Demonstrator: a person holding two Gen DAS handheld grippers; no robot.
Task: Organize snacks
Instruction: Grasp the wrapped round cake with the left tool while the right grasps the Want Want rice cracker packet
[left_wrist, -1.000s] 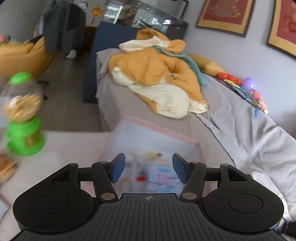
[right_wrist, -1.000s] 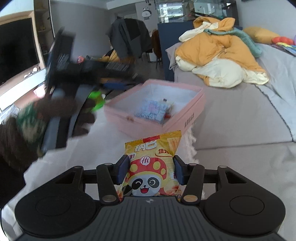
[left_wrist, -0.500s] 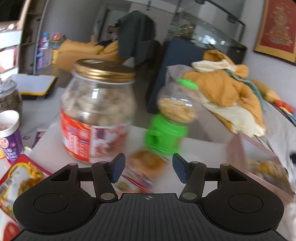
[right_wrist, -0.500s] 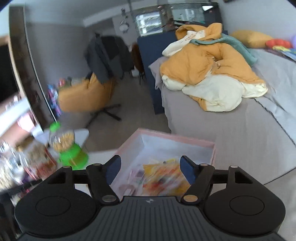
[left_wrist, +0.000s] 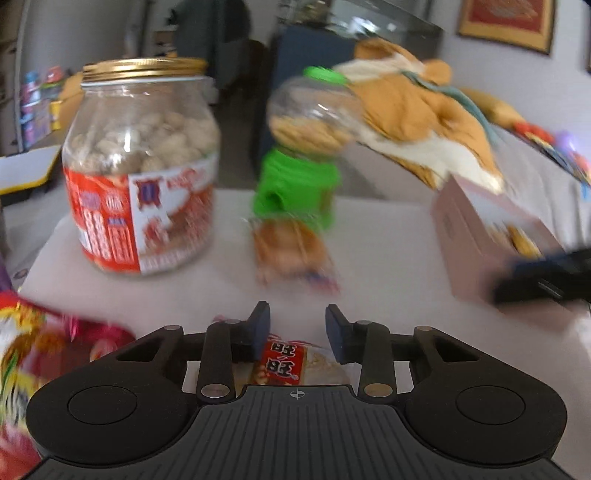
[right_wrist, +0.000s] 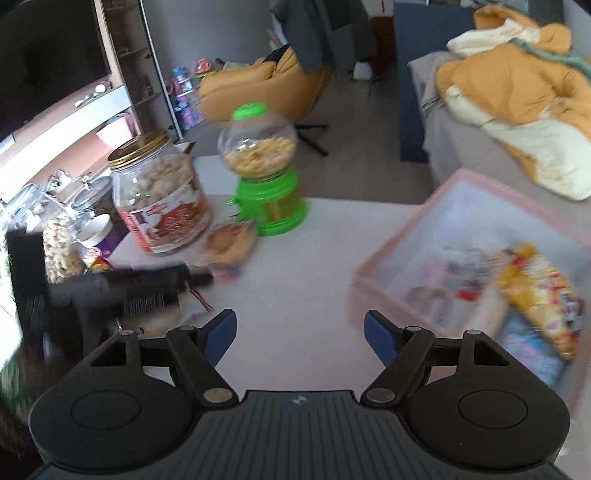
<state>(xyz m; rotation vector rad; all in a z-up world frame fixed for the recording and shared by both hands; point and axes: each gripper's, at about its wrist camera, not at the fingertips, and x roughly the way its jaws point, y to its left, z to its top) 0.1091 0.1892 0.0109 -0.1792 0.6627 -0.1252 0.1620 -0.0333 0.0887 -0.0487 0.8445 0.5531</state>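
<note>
My left gripper (left_wrist: 295, 325) is low over the white table, its jaws closing on a small red-labelled snack packet (left_wrist: 288, 363) that fills the gap between the blue pads. The right wrist view shows the same gripper as a dark blur (right_wrist: 140, 291) at the left. My right gripper (right_wrist: 300, 330) hangs above bare table with its jaws opening and nothing between them. To its right is the pink box (right_wrist: 388, 266) holding a yellow chip bag (right_wrist: 535, 291) and other packets. Another small snack packet (left_wrist: 291, 254) lies in front of the green dispenser.
A peanut jar with a gold lid (left_wrist: 140, 166) and a green candy dispenser (left_wrist: 299, 177) stand at the table's back. A red and yellow bag (left_wrist: 37, 350) lies at the left, with more jars (right_wrist: 59, 243) beyond. A bed with an orange blanket (right_wrist: 509, 81) lies behind the box.
My right gripper let the yellow chip bag go into the pink box, widened and swung left. My left gripper left the box, came down over the table and narrowed around the red-labelled packet.
</note>
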